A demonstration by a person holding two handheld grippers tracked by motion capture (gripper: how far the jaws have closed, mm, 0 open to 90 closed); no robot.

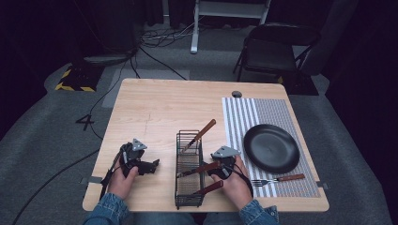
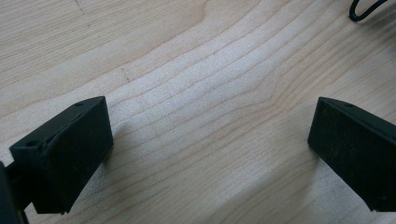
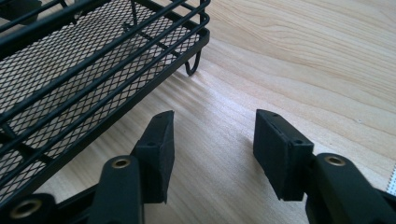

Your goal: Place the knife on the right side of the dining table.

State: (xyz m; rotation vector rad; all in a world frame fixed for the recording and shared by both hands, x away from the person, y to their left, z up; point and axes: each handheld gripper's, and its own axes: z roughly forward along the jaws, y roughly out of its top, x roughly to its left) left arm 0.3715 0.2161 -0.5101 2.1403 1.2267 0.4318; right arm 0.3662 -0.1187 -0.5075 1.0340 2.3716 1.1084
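The wire basket (image 1: 189,169) stands on the counter (image 1: 150,108) between the two grippers, holding three wooden-handled utensils (image 1: 199,135). The right gripper (image 1: 217,166) sits just beside the basket at its 3 o'clock, jaws released with bare wood between them. The left gripper (image 1: 151,165) rests at the basket's 9 o'clock, a little apart from it, jaws spread wide and empty. A fork (image 1: 278,179) lies on the striped mat (image 1: 244,112) at 6 o'clock of the black plate (image 1: 271,148).
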